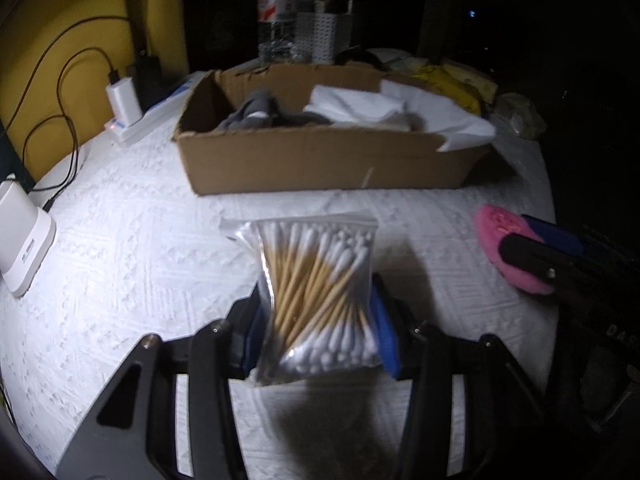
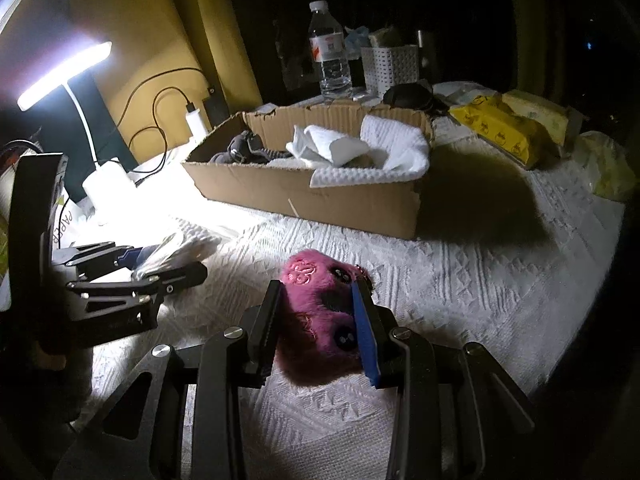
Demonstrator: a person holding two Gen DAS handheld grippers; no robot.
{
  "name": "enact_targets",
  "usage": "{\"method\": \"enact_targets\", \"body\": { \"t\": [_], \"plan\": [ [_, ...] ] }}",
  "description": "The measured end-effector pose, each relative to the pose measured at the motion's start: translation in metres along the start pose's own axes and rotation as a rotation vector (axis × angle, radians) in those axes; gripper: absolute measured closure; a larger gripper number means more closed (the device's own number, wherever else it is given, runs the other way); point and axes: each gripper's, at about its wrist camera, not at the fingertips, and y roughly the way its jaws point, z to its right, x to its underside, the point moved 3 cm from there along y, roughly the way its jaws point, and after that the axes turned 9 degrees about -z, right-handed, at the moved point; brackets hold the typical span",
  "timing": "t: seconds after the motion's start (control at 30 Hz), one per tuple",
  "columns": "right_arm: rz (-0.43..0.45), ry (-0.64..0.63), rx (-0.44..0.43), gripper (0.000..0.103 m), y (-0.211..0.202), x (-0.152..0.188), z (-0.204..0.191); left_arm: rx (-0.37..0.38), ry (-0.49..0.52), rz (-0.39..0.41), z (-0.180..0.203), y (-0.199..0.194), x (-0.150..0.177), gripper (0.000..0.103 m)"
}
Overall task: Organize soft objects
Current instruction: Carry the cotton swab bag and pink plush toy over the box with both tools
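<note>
My left gripper point(image 1: 316, 320) is shut on a clear bag of cotton swabs point(image 1: 320, 292) and holds it above the white bedspread point(image 1: 120, 240). My right gripper point(image 2: 316, 316) is shut on a pink plush toy point(image 2: 316, 312) that rests on the bedspread point(image 2: 480, 280). The toy also shows at the right of the left wrist view point(image 1: 500, 240). Ahead stands an open cardboard box point(image 1: 320, 160) with a grey soft item point(image 1: 256, 112) and white cloths point(image 1: 360, 104) inside. The box point(image 2: 304, 196) is in the right wrist view too, with the left gripper point(image 2: 160, 268) to the left.
A water bottle point(image 2: 330, 52) and a white perforated bin point(image 2: 390, 68) stand behind the box. Yellow packets point(image 2: 504, 132) lie at the back right. A lit desk lamp point(image 2: 64, 76), chargers point(image 1: 122, 100) and cables are on the left. The bed edge runs along the right.
</note>
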Motion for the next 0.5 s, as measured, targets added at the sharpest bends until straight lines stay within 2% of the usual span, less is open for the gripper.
{"method": "enact_targets", "body": {
  "t": [0.5],
  "plan": [
    [0.054, -0.002, 0.016, 0.067, -0.015, -0.023, 0.016, 0.024, 0.020, 0.050, 0.021, -0.016, -0.019, 0.055]
  ]
}}
